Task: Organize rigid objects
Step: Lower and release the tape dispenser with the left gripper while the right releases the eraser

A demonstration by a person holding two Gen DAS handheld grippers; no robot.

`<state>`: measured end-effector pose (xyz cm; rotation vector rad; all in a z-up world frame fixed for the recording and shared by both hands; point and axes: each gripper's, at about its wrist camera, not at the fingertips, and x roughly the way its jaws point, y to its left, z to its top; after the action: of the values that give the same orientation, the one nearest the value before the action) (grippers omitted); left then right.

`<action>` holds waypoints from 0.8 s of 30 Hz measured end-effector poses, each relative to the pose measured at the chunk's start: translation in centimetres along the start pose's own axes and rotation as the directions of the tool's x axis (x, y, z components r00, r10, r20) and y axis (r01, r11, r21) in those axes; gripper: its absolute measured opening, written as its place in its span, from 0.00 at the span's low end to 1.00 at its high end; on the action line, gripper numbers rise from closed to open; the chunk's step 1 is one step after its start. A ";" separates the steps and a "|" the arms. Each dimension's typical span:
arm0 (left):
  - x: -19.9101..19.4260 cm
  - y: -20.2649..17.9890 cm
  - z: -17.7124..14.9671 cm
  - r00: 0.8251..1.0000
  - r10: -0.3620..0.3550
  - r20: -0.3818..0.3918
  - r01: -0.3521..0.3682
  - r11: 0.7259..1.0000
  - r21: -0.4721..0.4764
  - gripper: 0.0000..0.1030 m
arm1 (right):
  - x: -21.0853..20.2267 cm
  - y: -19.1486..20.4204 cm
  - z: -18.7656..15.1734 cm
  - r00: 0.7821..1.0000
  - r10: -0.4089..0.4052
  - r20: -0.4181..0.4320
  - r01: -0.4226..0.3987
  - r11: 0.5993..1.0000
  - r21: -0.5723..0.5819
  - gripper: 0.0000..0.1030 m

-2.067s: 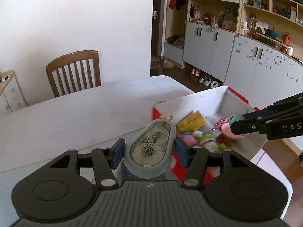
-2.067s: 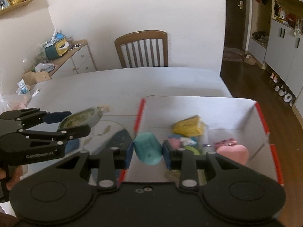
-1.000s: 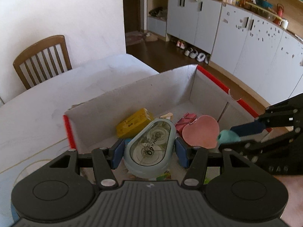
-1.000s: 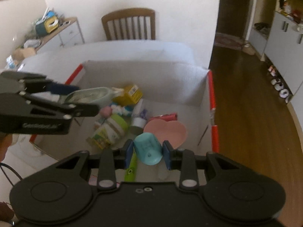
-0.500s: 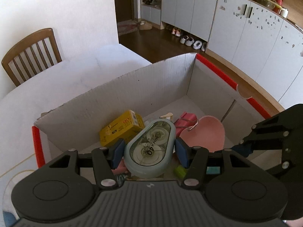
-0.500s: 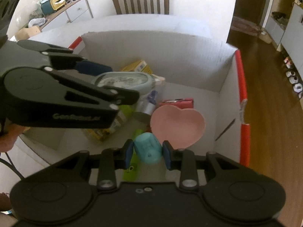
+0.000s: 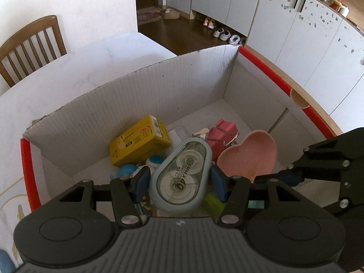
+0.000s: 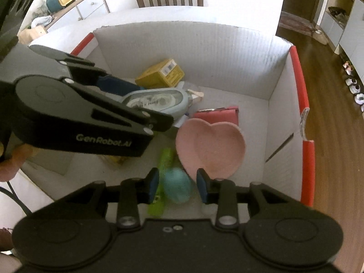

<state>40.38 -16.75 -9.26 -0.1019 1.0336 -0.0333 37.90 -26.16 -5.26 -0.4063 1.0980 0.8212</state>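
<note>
My left gripper (image 7: 179,183) holds a grey-blue correction tape dispenser (image 7: 180,175) over the white cardboard box (image 7: 141,95); there is a thin gap at the right pad. It also shows in the right wrist view (image 8: 159,101). My right gripper (image 8: 178,185) has its fingers spread. A teal egg-shaped object (image 8: 178,187) is blurred between them, apart from both pads, above the box floor. The box holds a pink heart-shaped dish (image 8: 210,147), a yellow carton (image 7: 138,143), a red item (image 7: 223,129) and a green tube (image 8: 162,177).
The box has red-taped edges (image 8: 301,104) and stands on a white table (image 7: 68,68). A wooden chair (image 7: 31,45) stands behind the table. White cabinets (image 7: 295,34) and a dark wood floor lie to the right. A sideboard with clutter (image 8: 75,2) stands at the far left.
Both grippers have moved over the box and lowered into it. My right gripper has opened and the teal object has left its pads. The left still carries the tape dispenser.
</note>
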 end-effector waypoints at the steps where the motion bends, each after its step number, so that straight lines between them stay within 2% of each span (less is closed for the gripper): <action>1: 0.0 0.0 0.0 1.000 -0.001 -0.002 0.001 1.000 0.000 0.55 | -0.1 -0.1 0.0 1.000 0.003 0.004 -0.003 1.000 0.007 0.35; 9: -0.7 0.0 -0.4 1.000 0.013 0.000 -0.013 1.000 -0.015 0.56 | -2.2 -0.5 -0.6 0.997 -0.009 0.071 0.004 0.998 0.061 0.41; 11: -1.2 0.0 -0.6 1.000 0.014 0.010 -0.014 1.000 -0.018 0.59 | -2.8 -0.7 -0.9 0.996 -0.006 0.089 -0.001 0.997 0.075 0.42; 13: -1.9 0.0 -0.9 0.999 0.010 0.035 -0.010 1.000 -0.022 0.64 | -3.3 -0.8 -1.1 0.994 -0.010 0.108 0.001 0.996 0.088 0.43; 18: -3.9 -0.1 -1.6 0.996 0.014 0.083 -0.013 1.000 -0.018 0.65 | -4.8 -0.9 -1.8 0.988 -0.016 0.152 -0.003 0.992 0.127 0.46; 24: -6.7 -0.3 -2.7 0.990 -0.001 0.141 0.004 1.000 -0.021 0.67 | -6.6 -0.6 -2.4 0.977 -0.034 0.209 0.000 0.987 0.163 0.57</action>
<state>34.64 -16.70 -4.81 -0.1233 0.8930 -0.0174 35.49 -30.72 -0.41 -0.1868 0.9535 0.7360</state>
